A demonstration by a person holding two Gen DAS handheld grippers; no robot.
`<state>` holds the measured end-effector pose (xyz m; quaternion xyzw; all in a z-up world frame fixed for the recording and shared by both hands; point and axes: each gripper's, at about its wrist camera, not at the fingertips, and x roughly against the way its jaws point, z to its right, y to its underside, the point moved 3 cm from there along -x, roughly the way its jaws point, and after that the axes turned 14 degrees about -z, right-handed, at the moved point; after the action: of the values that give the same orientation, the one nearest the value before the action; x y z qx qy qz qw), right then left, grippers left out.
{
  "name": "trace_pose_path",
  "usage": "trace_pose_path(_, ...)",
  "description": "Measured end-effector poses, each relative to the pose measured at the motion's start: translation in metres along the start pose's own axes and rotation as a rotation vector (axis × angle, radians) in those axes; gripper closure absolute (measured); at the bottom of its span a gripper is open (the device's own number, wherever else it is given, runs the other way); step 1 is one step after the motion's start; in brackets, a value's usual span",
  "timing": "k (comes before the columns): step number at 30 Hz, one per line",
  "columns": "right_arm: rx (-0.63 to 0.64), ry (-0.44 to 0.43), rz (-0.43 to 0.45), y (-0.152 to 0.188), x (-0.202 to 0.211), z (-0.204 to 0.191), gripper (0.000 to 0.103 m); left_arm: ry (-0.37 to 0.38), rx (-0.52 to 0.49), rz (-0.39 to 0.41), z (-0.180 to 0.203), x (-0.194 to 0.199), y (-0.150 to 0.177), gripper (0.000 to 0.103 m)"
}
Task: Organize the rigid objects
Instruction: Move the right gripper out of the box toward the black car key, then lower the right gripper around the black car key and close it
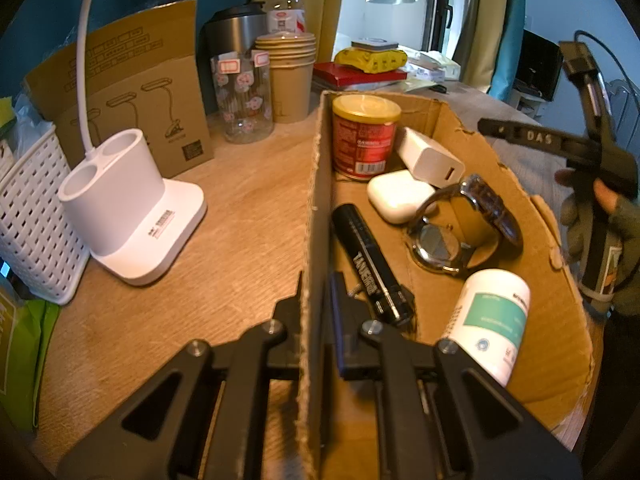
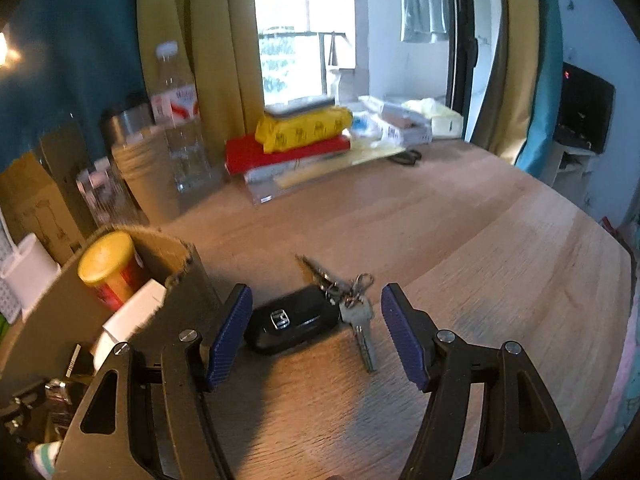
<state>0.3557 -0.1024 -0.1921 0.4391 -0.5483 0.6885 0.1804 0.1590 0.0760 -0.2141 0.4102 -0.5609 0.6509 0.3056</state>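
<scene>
Left gripper (image 1: pixel 316 312) clamped the brown cardboard box's wall (image 1: pixel 310 208) while right gripper (image 2: pixel 316 332), jaws apart, straddled the light, rigid, slick black car-key fob (image 2: pixel 291 322), best pinched across its flanks.

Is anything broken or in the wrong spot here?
The cardboard box has ragged, torn edges. The car key with its key bunch lies on the table outside the box, while the other small things are inside.

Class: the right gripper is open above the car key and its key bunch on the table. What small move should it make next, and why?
Probably lower the right gripper and close on the car key. The key lies outside the cardboard box, between the open jaws but untouched, while the left gripper is clamped on the box wall, steadying it.
</scene>
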Motion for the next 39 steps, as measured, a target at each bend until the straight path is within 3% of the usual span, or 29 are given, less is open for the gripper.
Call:
trace_pose_path(13, 0.060, -0.005, -0.073, -0.001, -0.023, -0.015, 0.032, -0.001, 0.000, 0.000, 0.000, 0.000, 0.000, 0.093)
trace_pose_path(17, 0.075, -0.031, -0.148, -0.003, -0.039, -0.017, 0.032, 0.000, 0.000, 0.000, 0.000, 0.000, 0.000, 0.093)
trace_pose_path(24, 0.066, 0.020, -0.193, 0.001, -0.048, -0.014, 0.032, 0.000, 0.000, 0.000, 0.000, 0.000, 0.000, 0.093)
trace_pose_path(39, -0.014, 0.085, -0.175, 0.003, -0.039, 0.018, 0.032, -0.001, -0.001, 0.000, 0.000, 0.000, 0.000, 0.093)
